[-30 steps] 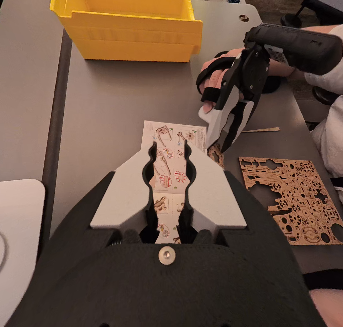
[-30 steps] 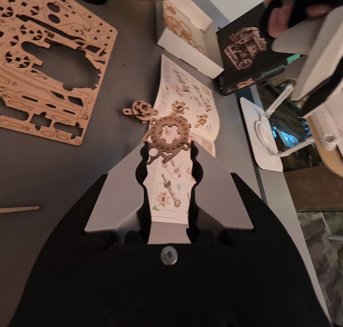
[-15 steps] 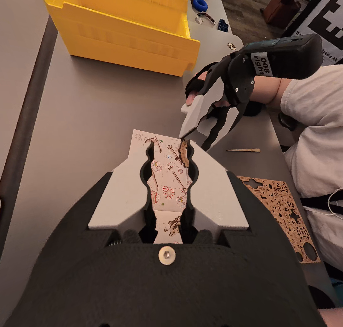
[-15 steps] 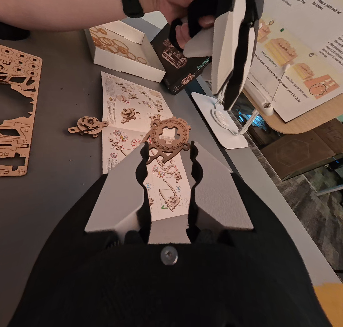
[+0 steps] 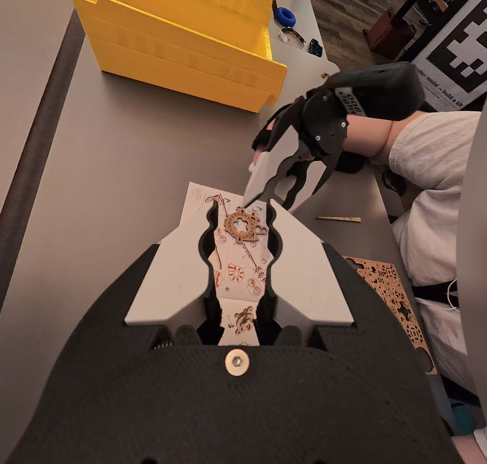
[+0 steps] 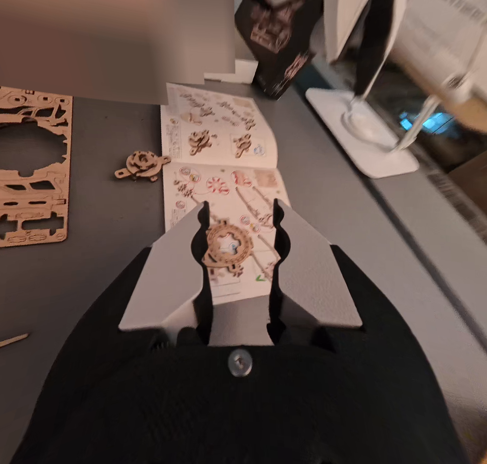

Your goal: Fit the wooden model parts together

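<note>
Lab-like workroom, grey tables [image 5: 137, 145], yellow parts bin [image 5: 184, 63] (marker board [image 5: 463, 40] behind)

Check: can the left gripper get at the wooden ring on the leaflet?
Probably yes: the left gripper is open, with the wooden ring lying just ahead between its fingers, though the right gripper crowds it.

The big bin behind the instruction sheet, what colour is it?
The bin is plain bright yellow; the left wrist view shows it best.

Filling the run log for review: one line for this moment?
left gripper: open, empty | right gripper: open, empty | ring part: lying on instruction sheet | small assembly: beside sheet
</note>
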Action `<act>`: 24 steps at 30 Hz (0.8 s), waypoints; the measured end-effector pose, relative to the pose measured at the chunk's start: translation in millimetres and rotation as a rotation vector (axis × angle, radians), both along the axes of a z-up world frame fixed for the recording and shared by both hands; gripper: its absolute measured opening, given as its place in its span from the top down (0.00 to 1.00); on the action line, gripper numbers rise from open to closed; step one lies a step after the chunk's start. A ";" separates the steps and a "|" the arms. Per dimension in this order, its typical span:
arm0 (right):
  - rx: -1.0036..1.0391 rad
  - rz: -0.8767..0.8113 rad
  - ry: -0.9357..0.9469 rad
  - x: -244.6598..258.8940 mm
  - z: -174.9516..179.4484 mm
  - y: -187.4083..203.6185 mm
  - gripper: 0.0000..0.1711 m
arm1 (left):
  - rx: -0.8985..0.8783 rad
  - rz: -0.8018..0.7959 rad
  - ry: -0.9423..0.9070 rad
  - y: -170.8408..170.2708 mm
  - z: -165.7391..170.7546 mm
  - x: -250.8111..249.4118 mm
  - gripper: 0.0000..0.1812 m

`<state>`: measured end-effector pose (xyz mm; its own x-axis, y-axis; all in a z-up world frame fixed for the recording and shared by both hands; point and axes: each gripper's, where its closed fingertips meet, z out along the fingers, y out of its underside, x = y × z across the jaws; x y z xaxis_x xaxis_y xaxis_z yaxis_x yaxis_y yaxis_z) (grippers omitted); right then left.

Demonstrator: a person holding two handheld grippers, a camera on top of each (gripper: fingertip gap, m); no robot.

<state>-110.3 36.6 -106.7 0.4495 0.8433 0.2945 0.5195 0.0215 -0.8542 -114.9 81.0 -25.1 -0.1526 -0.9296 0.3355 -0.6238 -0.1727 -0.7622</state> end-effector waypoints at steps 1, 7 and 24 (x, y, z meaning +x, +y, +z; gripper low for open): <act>-0.052 -0.002 -0.014 2.0 -8.2 0.4 0.71 | 0.007 0.006 0.004 1.5 -0.1 -1.2 0.81; -0.270 -0.039 -0.064 11.6 -34.6 -4.8 0.61 | 0.016 0.006 0.012 1.5 1.2 -4.0 0.81; -0.393 -0.018 -0.065 11.7 -58.0 -6.1 0.61 | 0.037 -0.007 0.030 -1.6 -2.6 -2.2 0.81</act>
